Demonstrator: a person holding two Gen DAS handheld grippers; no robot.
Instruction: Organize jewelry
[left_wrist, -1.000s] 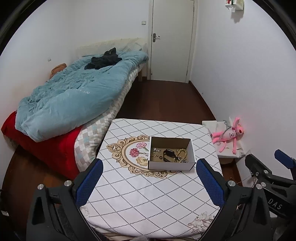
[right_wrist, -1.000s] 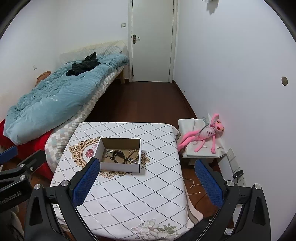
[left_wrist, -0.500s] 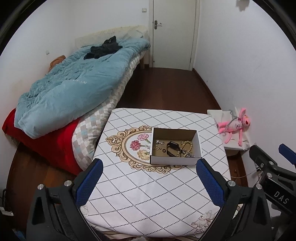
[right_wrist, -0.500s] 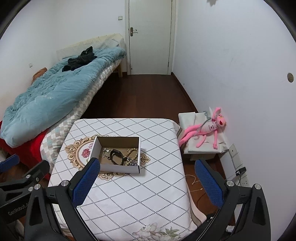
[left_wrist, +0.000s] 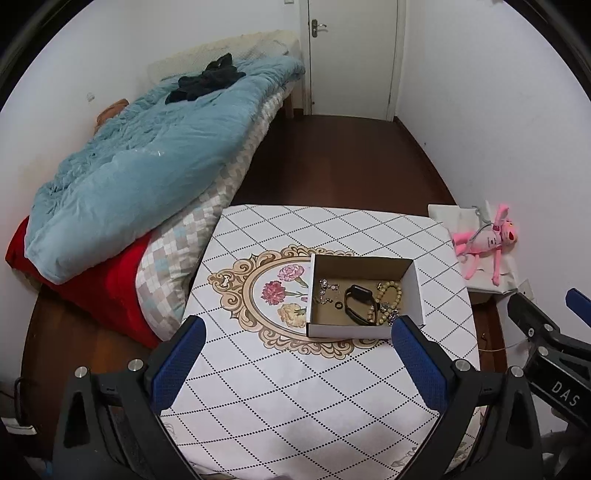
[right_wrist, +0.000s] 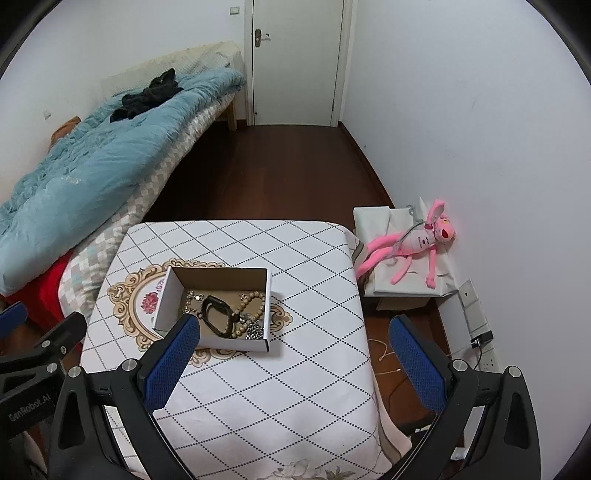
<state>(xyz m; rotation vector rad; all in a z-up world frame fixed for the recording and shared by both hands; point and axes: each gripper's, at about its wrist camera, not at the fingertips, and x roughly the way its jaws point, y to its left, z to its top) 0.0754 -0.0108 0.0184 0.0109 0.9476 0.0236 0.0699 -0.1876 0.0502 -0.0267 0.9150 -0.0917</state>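
Left wrist view: the left hand-held gripper (left_wrist: 295, 354) hovers above the near part of a counter (left_wrist: 295, 398) draped in a diamond-print cloth, its blue pads spread wide apart and holding nothing. Just ahead of it, slightly toward its right finger, sits an open cardboard box (left_wrist: 364, 297) with the jewelry heaped together inside: a black band (left_wrist: 360, 304), a bead bracelet (left_wrist: 389, 295), a silver chain (left_wrist: 325, 291) and a small ring (left_wrist: 338, 305). The right hand-held gripper (right_wrist: 295, 358) hangs beside it over the counter's right side, its pads likewise wide apart and empty, the box (right_wrist: 214, 306) lying ahead by its left finger. Both tools appear poised for a first pick, spread so either can close on a piece; no item is lifted yet, and the sorting looks barely begun. Tangled pieces may come up together. Off the counter's right edge, a pink plush toy (right_wrist: 413, 243) lies on a low white stand; a bed (left_wrist: 147, 166) lies to the left.
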